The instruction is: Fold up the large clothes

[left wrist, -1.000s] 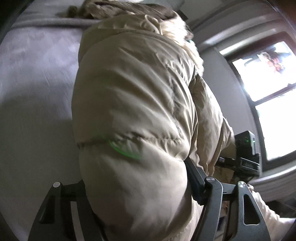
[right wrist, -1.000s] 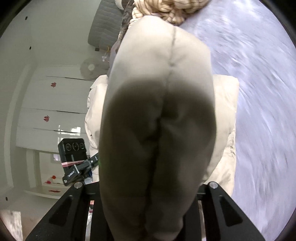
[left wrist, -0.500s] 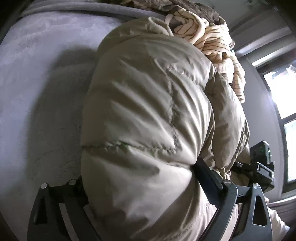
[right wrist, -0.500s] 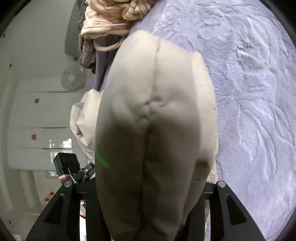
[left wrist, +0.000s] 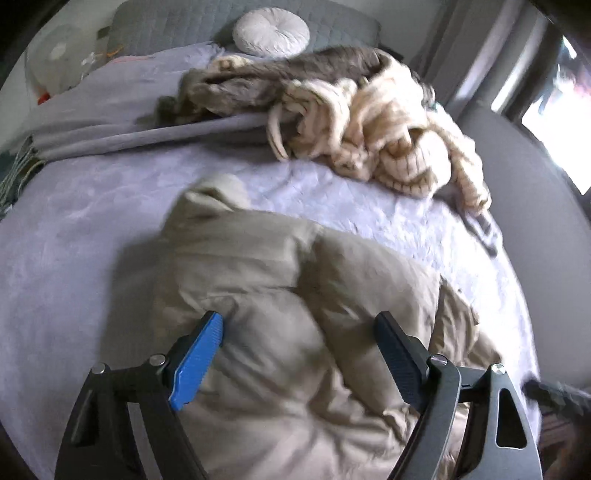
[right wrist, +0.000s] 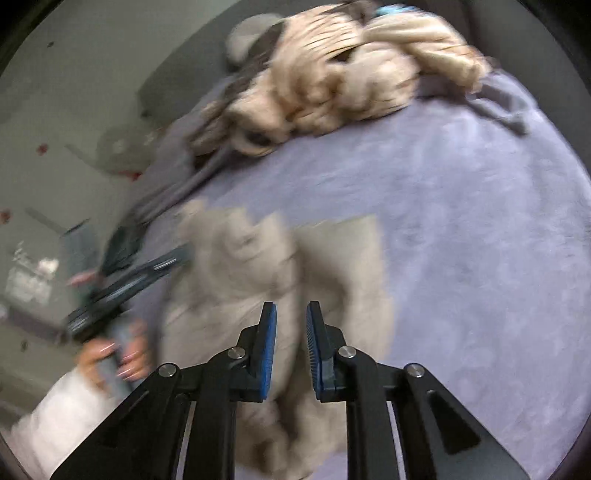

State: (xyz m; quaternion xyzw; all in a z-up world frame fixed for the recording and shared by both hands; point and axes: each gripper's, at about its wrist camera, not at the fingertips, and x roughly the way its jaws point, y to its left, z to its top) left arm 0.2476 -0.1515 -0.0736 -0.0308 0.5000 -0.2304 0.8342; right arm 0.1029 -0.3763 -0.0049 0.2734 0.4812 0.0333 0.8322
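A beige puffer jacket [left wrist: 280, 302] lies crumpled on the lavender bedspread [left wrist: 70, 236]. My left gripper [left wrist: 298, 322] hovers just above it with its jaws wide and closing; the pads do not press the fabric. In the right wrist view the same jacket [right wrist: 236, 280] is blurred under my right gripper [right wrist: 291, 307], whose jaws leave a narrow gap and are closing with nothing between them. The left gripper [right wrist: 122, 284] also shows there at the jacket's left edge, held by a hand [right wrist: 110, 354] in a white sleeve.
A heap of clothes lies at the far side of the bed: a cream striped knit [left wrist: 388, 147] and a grey garment [left wrist: 295, 74]. Behind them sit a round pillow [left wrist: 271, 31] and a fan [left wrist: 55, 55]. A bright window [left wrist: 554, 110] is at right.
Both grippers held the jacket up close to the cameras; now they have let go, and it lies on the bed below them. The right jaws have narrowed.
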